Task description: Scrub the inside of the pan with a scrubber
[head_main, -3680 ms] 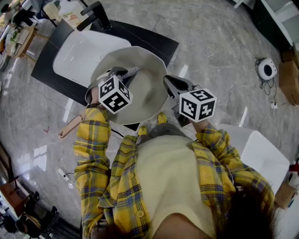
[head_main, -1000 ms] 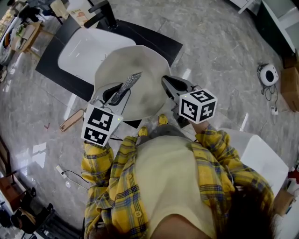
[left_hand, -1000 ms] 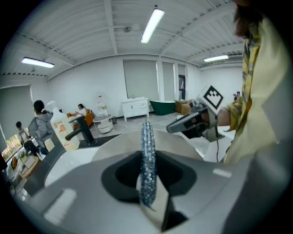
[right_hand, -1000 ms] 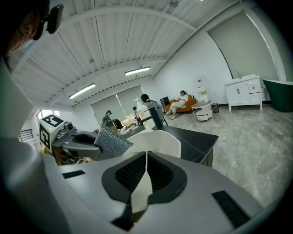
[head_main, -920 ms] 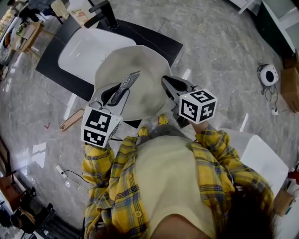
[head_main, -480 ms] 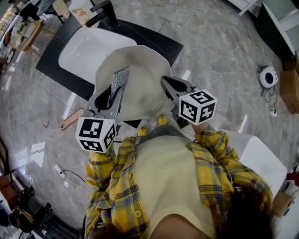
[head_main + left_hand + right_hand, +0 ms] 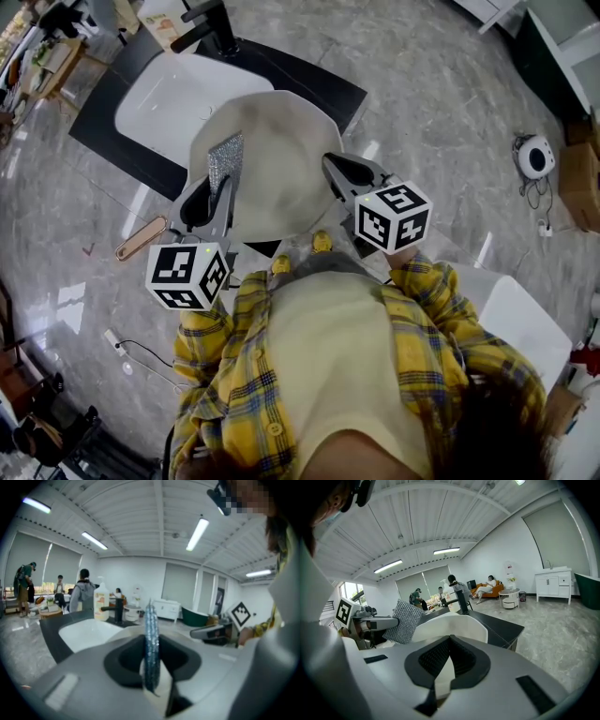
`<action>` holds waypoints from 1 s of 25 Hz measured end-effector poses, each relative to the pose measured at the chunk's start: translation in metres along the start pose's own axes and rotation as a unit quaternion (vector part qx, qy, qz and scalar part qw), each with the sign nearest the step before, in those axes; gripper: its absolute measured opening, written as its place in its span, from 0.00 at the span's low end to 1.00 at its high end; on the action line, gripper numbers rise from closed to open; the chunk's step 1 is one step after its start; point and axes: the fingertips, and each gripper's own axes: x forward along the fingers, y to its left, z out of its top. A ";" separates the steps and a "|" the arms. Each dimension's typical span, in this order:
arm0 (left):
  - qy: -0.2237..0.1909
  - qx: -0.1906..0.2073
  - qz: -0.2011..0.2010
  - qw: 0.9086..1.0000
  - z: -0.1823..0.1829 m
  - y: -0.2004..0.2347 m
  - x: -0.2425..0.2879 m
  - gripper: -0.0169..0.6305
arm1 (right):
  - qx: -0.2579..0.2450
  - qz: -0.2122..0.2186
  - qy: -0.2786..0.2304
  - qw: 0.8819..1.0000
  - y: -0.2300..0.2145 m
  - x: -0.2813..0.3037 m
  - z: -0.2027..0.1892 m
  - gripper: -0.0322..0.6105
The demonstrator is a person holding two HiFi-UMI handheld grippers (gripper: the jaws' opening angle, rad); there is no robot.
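Observation:
In the head view a wide beige pan (image 7: 277,155) hangs over the corner of a black counter (image 7: 314,86). My right gripper (image 7: 337,171) is shut on the pan's right rim; in the right gripper view the cream rim (image 7: 443,679) sits between the jaws and the pan (image 7: 454,624) rises beyond. My left gripper (image 7: 217,187) is shut on a flat silver mesh scrubber (image 7: 225,157), which stands upright over the pan's left part. The left gripper view shows the scrubber (image 7: 151,648) edge-on between the jaws. From the right gripper view, the scrubber (image 7: 402,621) is at left.
A white sink basin (image 7: 173,89) with a black faucet (image 7: 202,23) lies behind the pan. A bottle (image 7: 101,604) stands by the faucet. A wooden-handled tool (image 7: 141,239) and a cable lie on the marble floor at left. A white round device (image 7: 534,157) and a box (image 7: 581,169) are at right. Several people are far off.
My left gripper has drawn back toward the person and left. The scrubber has swung from slanting across the pan to standing upright at its left side. The right gripper has stayed put.

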 end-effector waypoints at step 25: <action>-0.001 -0.012 0.011 1.000 -0.002 0.004 0.001 0.17 | -0.009 0.009 0.003 1.000 0.002 0.001 0.007 0.07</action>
